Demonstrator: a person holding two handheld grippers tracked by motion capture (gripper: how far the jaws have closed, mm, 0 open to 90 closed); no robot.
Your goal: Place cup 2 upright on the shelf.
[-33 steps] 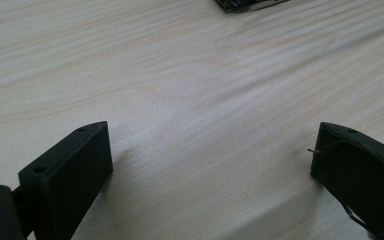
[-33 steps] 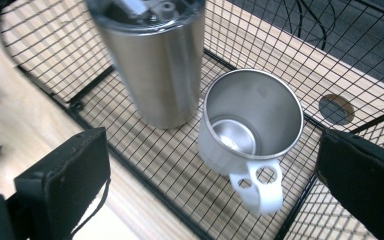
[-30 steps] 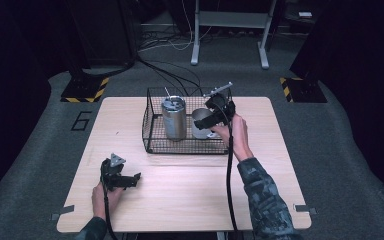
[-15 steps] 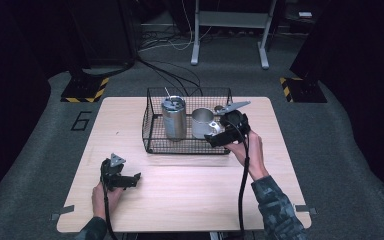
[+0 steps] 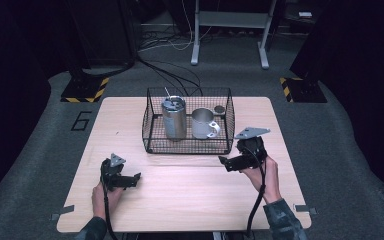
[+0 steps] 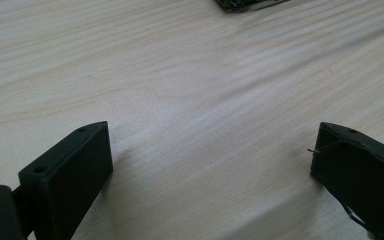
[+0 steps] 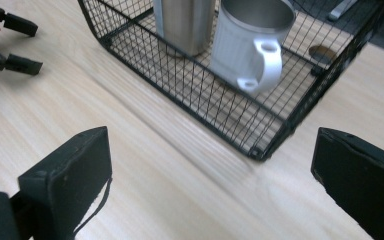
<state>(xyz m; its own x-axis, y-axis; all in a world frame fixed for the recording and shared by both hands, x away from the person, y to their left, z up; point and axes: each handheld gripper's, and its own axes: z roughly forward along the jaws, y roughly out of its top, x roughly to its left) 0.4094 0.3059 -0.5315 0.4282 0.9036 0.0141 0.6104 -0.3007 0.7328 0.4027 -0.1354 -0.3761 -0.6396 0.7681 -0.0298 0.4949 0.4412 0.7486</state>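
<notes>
High view: white mug stands upright in the wire basket, beside a steel tumbler. Right gripper, jaws wide and empty, sits just outside the basket; left gripper, likewise wide, rests apart, apparently idle.

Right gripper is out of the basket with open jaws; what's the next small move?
Probably set the right gripper down on the table and stop: its jaws are empty, and the mug and steel tumbler both stand inside the wire basket.
</notes>
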